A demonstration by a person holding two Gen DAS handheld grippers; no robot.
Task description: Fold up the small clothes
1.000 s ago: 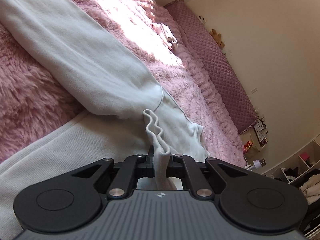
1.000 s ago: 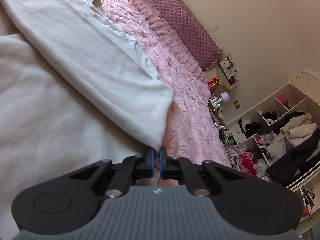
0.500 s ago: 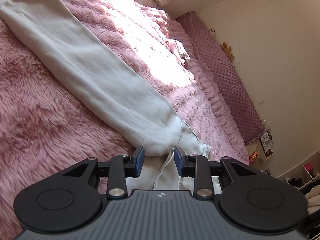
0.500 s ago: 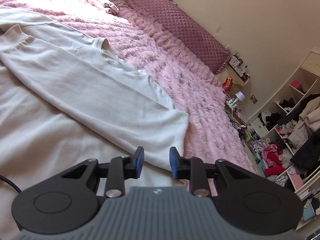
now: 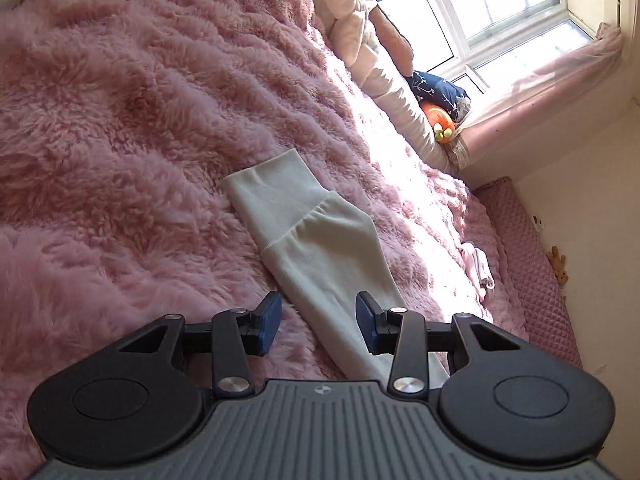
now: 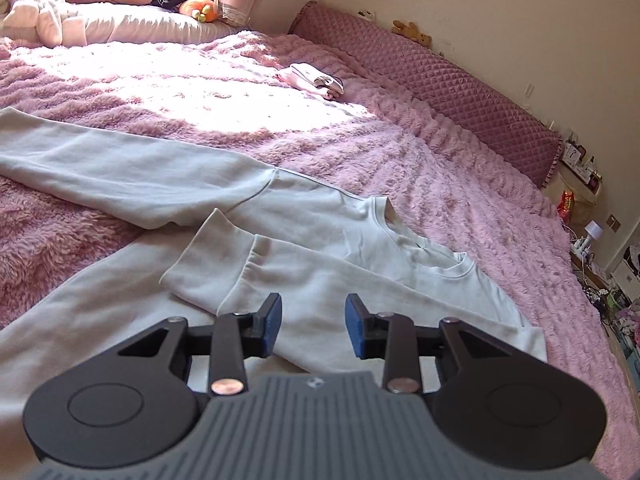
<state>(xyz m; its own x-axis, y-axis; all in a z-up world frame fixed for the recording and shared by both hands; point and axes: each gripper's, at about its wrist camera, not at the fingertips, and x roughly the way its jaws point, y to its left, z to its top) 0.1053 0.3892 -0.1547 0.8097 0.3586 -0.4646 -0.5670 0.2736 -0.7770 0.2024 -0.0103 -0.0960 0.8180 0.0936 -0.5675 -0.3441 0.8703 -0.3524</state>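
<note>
A pale cream sweatshirt (image 6: 328, 216) lies flat on the pink fluffy blanket (image 6: 440, 184). One sleeve (image 6: 120, 176) stretches out to the left; the other sleeve (image 6: 280, 276) is folded across the body, its cuff (image 6: 212, 256) pointing left. My right gripper (image 6: 313, 328) hovers above that folded sleeve, jaws opening, nothing between the pads. In the left wrist view the outstretched sleeve (image 5: 332, 264) ends in a ribbed cuff (image 5: 272, 192). My left gripper (image 5: 318, 326) stands over this sleeve, jaws opening, pads clear of the cloth.
A small pink and white garment (image 6: 312, 78) lies farther up the bed. Pillows and soft toys (image 6: 100, 4) line the head under the window (image 5: 508, 12). A quilted mauve bolster (image 6: 432, 80) runs along the wall. Cluttered shelves (image 6: 624, 276) stand at the right.
Both grippers let go of the sweatshirt and opened. The left one swung along the outstretched sleeve towards its cuff. The right one pulled back and rose, so the whole folded sleeve now shows.
</note>
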